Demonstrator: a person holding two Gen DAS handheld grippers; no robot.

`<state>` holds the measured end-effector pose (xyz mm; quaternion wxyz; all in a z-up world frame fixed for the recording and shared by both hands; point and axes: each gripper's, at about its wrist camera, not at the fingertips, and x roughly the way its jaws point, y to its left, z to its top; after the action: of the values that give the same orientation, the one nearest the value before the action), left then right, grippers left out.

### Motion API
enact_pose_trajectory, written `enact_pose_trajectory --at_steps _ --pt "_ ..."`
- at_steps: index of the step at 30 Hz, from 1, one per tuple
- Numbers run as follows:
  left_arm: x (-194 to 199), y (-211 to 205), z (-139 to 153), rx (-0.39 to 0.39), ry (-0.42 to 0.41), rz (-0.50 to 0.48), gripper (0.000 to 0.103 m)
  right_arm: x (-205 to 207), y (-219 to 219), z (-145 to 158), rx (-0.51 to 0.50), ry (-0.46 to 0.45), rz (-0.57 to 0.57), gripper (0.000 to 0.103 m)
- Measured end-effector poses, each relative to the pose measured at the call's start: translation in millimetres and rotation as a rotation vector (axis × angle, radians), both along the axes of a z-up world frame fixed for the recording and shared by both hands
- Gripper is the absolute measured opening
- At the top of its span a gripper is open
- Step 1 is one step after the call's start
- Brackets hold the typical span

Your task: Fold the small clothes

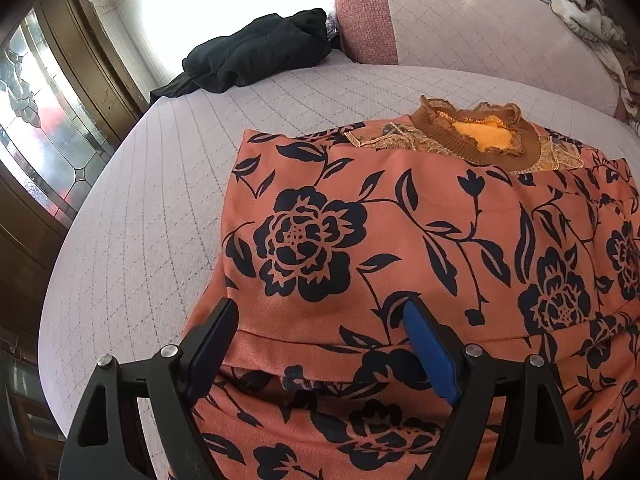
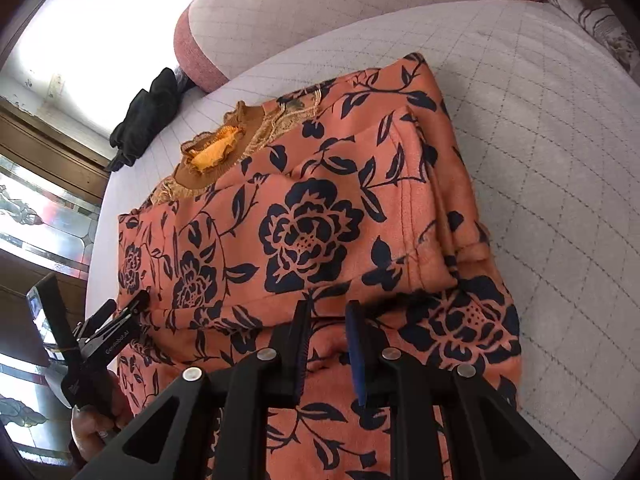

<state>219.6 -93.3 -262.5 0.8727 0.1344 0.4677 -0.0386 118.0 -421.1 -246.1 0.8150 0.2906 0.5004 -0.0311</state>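
One orange dress (image 1: 420,240) with dark blue flowers lay on a quilted lilac bed (image 1: 160,184), its sides folded in so it formed a long strip. Its long axis ran from the near edge of the bed toward the far bolster (image 1: 460,24), with the brown ruffled collar (image 1: 476,136) at the far end. One black garment (image 1: 260,56) lay bunched at the far left corner of the bed, just beside the bolster's pink end and well apart from the dress. A patterned blanket (image 1: 592,16) lay on the bolster at the far right. A glazed wooden door (image 1: 48,128) stood left of the bed.

Two grippers were over the near end of the dress. The left gripper (image 1: 320,320) had its fingers spread wide above the cloth, gripping nothing. The right gripper (image 2: 328,320) had its fingers drawn close together with a narrow gap; whether they pinched the cloth could not be told. A hand (image 2: 96,428) held the left gripper's handle.
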Motion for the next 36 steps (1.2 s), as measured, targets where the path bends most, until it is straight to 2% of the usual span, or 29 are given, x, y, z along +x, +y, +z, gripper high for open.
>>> enact_pose_trajectory --at_steps 4,7,10,12,13,15,20,21,23,24,26,28,32,36 --pt "-7 1 10 -0.031 -0.041 -0.021 0.085 -14 -17 11 -0.021 -0.069 -0.086 0.022" --pt "-6 -4 6 -0.029 -0.018 -0.03 0.085 -14 -35 9 -0.011 -0.093 -0.161 0.022" --pt "3 -5 -12 0.026 0.045 -0.008 0.085 -3 -43 1 -0.004 -0.053 -0.167 0.022" --pt "5 -2 -10 0.001 0.043 0.006 0.085 6 -45 -9 -0.01 0.012 -0.172 0.02" --pt "6 -2 -9 -0.007 0.044 0.008 0.085 8 -45 -11 0.002 0.014 -0.171 0.02" --pt "6 -1 -5 -0.029 0.033 0.004 0.085 12 -44 -4 -0.013 -0.008 -0.158 0.02" --pt "3 -6 2 -0.056 -0.008 -0.016 0.085 27 -46 11 -0.059 -0.129 -0.176 0.02" --pt "3 -7 1 -0.051 -0.007 -0.018 0.085 33 -46 9 -0.077 -0.133 -0.183 0.02" --pt "7 -11 -9 -0.029 0.03 -0.027 0.086 42 -48 -5 -0.121 -0.067 -0.209 0.021" --pt "10 -13 -16 -0.018 0.063 -0.036 0.086 45 -52 -13 -0.09 -0.047 -0.216 0.021" --pt "10 -13 -17 0.001 0.028 -0.021 0.099 43 -58 -11 -0.043 -0.065 -0.245 0.021" --pt "14 -10 -19 0.006 0.045 0.006 0.102 40 -61 -4 -0.025 -0.07 -0.238 0.021" --pt "15 2 -25 -0.09 0.053 0.056 0.103 34 -58 5 0.01 -0.136 -0.222 0.022" --pt "13 1 -26 -0.076 0.046 0.047 0.103 41 -33 7 0.001 -0.154 -0.131 0.022"
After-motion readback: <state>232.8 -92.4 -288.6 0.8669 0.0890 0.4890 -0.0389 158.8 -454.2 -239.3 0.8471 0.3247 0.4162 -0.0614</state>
